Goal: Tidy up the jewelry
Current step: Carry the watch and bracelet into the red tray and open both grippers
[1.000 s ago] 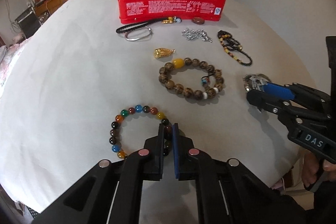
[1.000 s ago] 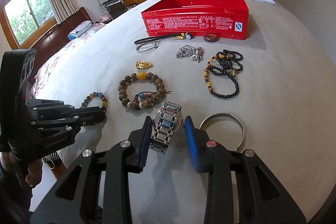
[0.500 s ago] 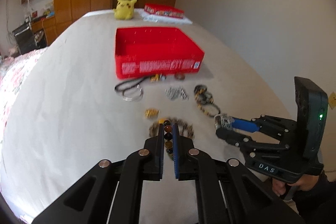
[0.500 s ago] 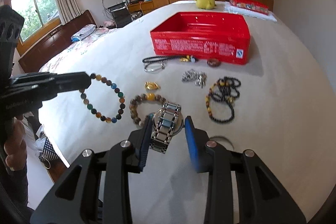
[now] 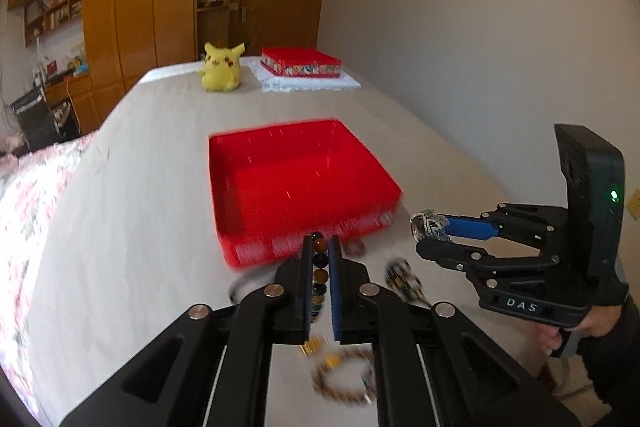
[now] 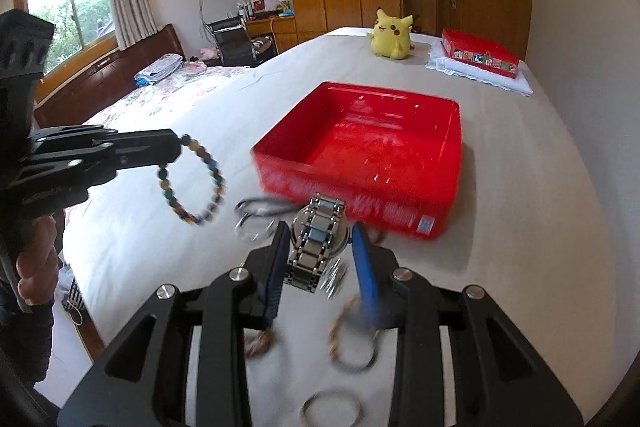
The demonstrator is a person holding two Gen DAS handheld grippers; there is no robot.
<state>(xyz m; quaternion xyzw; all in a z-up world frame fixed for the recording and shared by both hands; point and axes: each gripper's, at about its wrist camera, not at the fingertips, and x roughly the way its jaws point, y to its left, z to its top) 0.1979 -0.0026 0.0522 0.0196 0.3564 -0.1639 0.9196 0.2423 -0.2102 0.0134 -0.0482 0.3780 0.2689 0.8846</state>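
Note:
My left gripper [image 5: 321, 247] is shut on a multicoloured bead bracelet [image 5: 319, 269], held in the air before the open red box [image 5: 296, 183]. From the right wrist view the bracelet [image 6: 192, 183] hangs as a loop from the left gripper [image 6: 172, 147]. My right gripper [image 6: 320, 247] is shut on a silver metal watch [image 6: 318, 243], held above the table near the box's [image 6: 368, 155] front wall. The left wrist view shows the watch [image 5: 430, 227] at the right gripper's tip [image 5: 424, 233].
Jewelry lies on the white table below: a wooden bead bracelet [image 5: 344, 379], a gold charm [image 5: 312, 347], a dark bead necklace [image 5: 404, 279], a silver bangle [image 6: 330, 409], a cord with a ring [image 6: 252, 223]. A yellow plush [image 5: 221, 67] and a red tin [image 5: 300, 62] stand far back.
Both grippers have lifted their pieces off the table and moved forward toward the red box. The view now looks down into the box and the loose jewelry has dropped below the fingers.

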